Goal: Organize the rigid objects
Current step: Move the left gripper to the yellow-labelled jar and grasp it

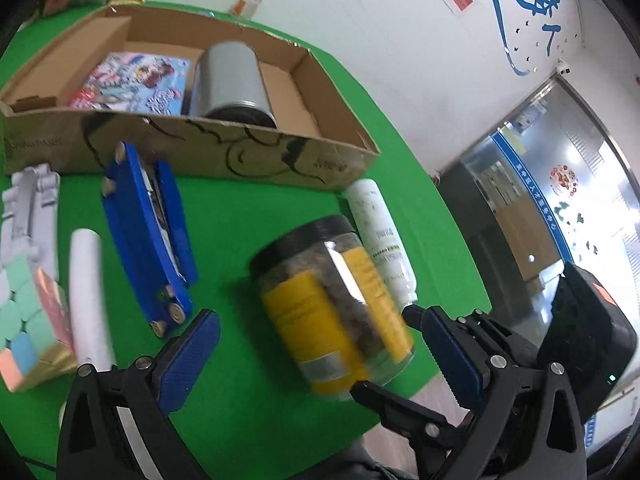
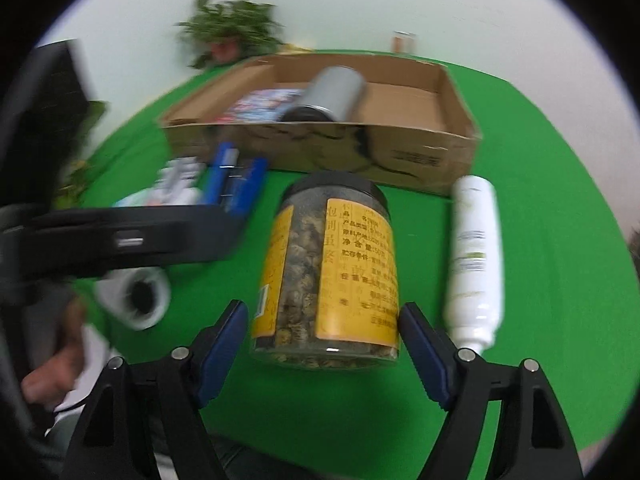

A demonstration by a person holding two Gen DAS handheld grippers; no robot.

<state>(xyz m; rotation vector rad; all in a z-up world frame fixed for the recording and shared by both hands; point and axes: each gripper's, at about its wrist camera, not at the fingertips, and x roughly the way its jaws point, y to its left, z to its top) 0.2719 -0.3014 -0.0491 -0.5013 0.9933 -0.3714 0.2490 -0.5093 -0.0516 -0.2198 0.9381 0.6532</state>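
Note:
A clear jar (image 2: pixel 328 264) with a yellow label and a black lid lies on its side on the green table (image 2: pixel 540 200), lid toward the cardboard box (image 2: pixel 420 156). My right gripper (image 2: pixel 322 344) is shut on the jar's base end, a blue pad against each side. In the left wrist view the same jar (image 1: pixel 332 312) lies ahead of my left gripper (image 1: pixel 316 340), which hangs open above the cloth with nothing held. One black finger of the right gripper (image 1: pixel 400 404) shows at the jar's base. The box (image 1: pixel 192 148) holds a grey tin (image 1: pixel 232 80) and a colourful flat pack (image 1: pixel 132 80).
A white bottle (image 2: pixel 476 252) lies right of the jar. To the left lie a blue holder (image 1: pixel 148 240), a white roll (image 1: pixel 88 292), a pastel cube (image 1: pixel 28 320) and a pale plastic piece (image 1: pixel 32 200). A person's hand (image 2: pixel 52 372) shows low left. A plant (image 2: pixel 232 28) stands behind the box.

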